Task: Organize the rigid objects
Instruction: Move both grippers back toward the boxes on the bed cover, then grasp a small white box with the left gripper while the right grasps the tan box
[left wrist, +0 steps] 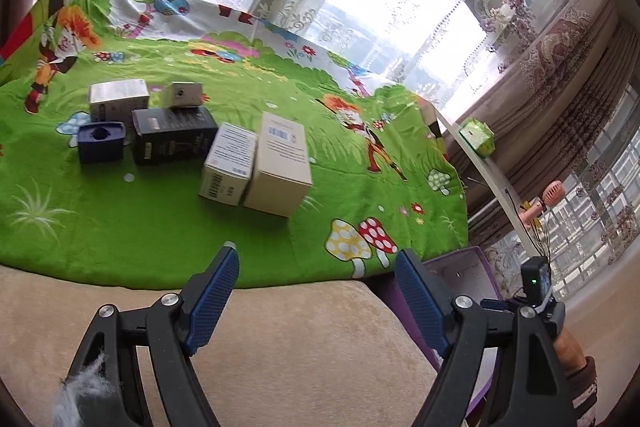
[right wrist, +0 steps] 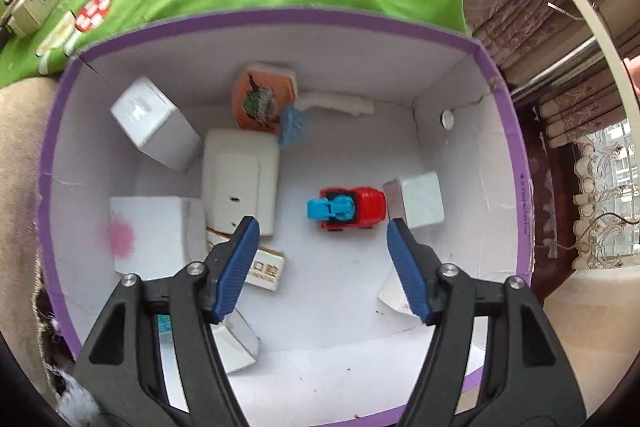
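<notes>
Both claws spread and empty, one over the storage box, one facing the boxes on the bed

Nearest in the right wrist view, the right claw (right wrist: 320,227) hangs with its blue ribbed pads (right wrist: 236,267) wide apart and nothing between them, above the purple-rimmed white cardboard box (right wrist: 508,131); just beyond its tips lies the small red-and-blue plastic toy truck (right wrist: 348,209), probably light, hard and a little slick, best pinched across its flat red sides. White cartons (right wrist: 240,179) around it look stiff and light. The left claw (left wrist: 316,259), likewise agape and empty, hovers over beige upholstery (left wrist: 280,339); farther off on the green cartoon-print bedsheet (left wrist: 140,211) stand the tall beige cardboard carton (left wrist: 280,167), a black box (left wrist: 172,137) and a navy blue square plastic container (left wrist: 101,143), rigid and easiest gripped across their narrow faces.
</notes>
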Demonstrator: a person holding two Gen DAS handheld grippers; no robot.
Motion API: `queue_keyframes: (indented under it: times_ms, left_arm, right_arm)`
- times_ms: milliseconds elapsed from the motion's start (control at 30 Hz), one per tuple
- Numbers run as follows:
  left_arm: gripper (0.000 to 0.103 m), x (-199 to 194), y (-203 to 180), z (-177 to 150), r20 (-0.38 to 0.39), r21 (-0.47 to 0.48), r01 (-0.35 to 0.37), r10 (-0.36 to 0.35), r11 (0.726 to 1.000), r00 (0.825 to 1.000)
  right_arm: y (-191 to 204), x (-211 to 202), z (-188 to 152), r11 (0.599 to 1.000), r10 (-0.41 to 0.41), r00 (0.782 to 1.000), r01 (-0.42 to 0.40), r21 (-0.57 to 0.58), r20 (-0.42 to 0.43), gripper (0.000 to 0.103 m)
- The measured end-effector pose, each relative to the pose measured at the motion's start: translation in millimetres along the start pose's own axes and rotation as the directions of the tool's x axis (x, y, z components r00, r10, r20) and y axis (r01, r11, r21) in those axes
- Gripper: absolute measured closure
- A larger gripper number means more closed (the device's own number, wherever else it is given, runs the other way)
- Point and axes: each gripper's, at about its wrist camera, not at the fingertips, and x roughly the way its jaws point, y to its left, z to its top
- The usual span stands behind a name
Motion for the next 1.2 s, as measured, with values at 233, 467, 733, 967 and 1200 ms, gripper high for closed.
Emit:
queue_keyframes:
  times_ms: [233,467,733,967,1200]
  left_arm:
    - [0.022,-20.9,48.1,18.4,0.058,-0.074,-0.118,0.122,0.990,0.991]
    - [0.022,-18.1,58.5,50.2,0.082,-0.037,-0.181,0.184,0.983,0.980]
    - [0.022,31.0,56.7,97.4,0.058,-0.031,-0.253,0.255,0.967,0.965]
    - [0.022,75.0,65.3,126.0,0.009,-0.087,-0.324,0.326,0.942,0.945]
    - [0.023,104.0,70.0,136.7,-0.050,-0.108,-0.397,0.394,0.912,0.918]
  right_arm:
    - [50.9,6.2,51.0,0.991,0.118,0.970,-0.127,0.031,0.211,0.029]
    - [108.0,17.8,78.7,0.972,0.211,0.927,-0.232,0.029,0.311,0.028]
    - [177.0,8.0,116.5,0.950,0.303,0.881,-0.310,-0.039,0.365,0.023]
    - [211.4,6.1,139.3,0.937,0.339,0.860,-0.344,-0.058,0.381,0.022]
    - [222.4,7.3,146.6,0.937,0.337,0.854,-0.346,-0.053,0.397,0.019]
